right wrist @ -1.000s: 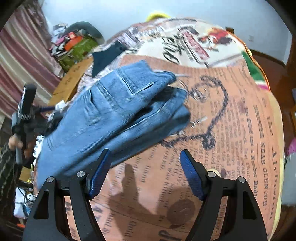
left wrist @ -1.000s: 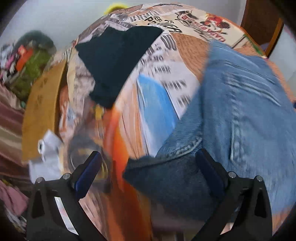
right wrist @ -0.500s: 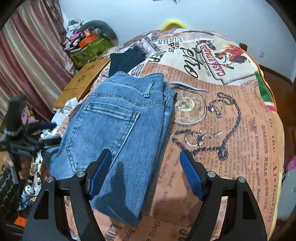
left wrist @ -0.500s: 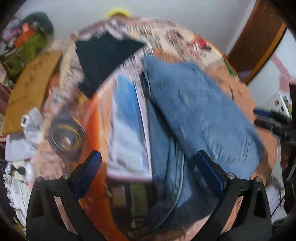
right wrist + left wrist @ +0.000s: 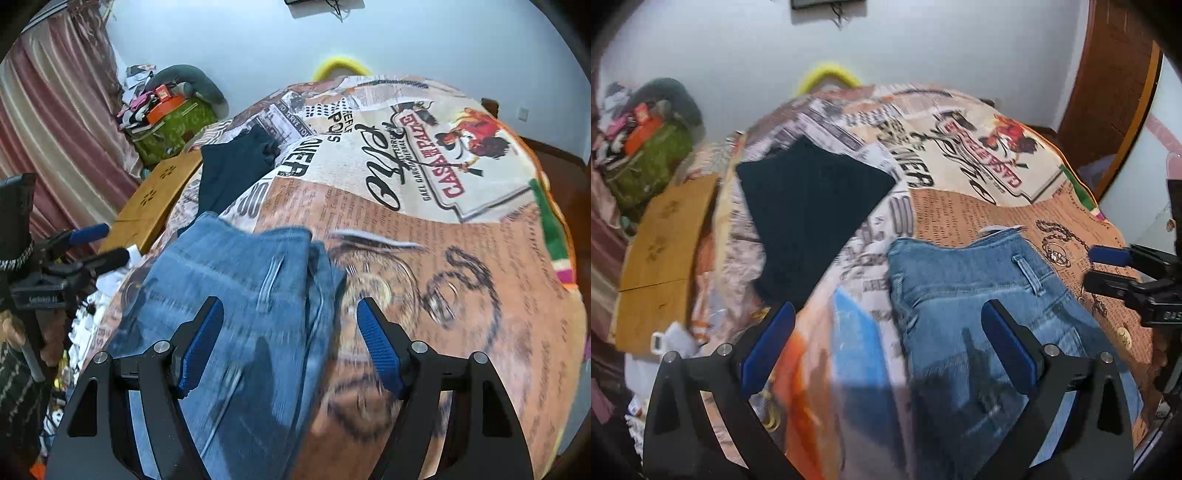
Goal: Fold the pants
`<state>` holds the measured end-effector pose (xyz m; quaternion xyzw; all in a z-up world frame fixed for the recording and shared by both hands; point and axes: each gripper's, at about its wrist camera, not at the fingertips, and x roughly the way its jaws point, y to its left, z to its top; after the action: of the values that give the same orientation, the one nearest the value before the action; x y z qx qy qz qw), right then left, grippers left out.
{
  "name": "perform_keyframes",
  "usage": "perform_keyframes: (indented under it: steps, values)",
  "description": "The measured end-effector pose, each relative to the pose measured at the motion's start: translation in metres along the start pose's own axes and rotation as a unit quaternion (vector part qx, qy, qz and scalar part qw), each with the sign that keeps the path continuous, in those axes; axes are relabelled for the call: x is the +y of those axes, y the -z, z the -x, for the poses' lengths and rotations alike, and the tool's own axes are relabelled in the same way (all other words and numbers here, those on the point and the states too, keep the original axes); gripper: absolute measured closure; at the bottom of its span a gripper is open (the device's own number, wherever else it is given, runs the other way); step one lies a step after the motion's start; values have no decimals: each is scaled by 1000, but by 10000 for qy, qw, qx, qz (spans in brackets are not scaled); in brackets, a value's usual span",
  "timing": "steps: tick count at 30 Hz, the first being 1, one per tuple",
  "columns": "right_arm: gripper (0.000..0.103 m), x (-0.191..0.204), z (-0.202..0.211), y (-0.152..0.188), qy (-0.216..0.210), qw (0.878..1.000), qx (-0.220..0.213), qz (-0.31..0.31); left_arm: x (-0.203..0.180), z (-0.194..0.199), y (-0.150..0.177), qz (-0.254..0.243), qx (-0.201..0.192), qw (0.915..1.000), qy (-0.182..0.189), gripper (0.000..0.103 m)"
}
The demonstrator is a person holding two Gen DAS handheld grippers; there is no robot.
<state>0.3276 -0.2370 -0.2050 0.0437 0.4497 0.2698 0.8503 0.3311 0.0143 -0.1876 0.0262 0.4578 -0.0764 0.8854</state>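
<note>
Folded blue jeans lie flat on the printed bedspread, waistband toward the far side. They also show in the right wrist view. My left gripper is open and empty, held above the jeans' left edge. My right gripper is open and empty, held above the jeans' right edge. The right gripper shows at the right edge of the left wrist view. The left gripper shows at the left of the right wrist view.
A folded dark garment lies on the bed beyond the jeans, also in the right wrist view. A wooden board and a cluttered green bag stand left of the bed. A door is at the right.
Both grippers have let go of the jeans and drawn back and up. The jeans went from hanging in the air to lying folded on the bed.
</note>
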Motion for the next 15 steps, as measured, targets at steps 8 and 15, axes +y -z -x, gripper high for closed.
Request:
perform_keyframes:
  steps: [8, 15]
  values:
    - [85, -14, -72, -24, -323, 9979, 529, -169, -6, -69, -10, 59, 678, 9953, 690, 62]
    - [90, 0, -90, -14, 27, 9955, 690, 642, -5, -98, -1, -16, 783, 9967, 220, 63]
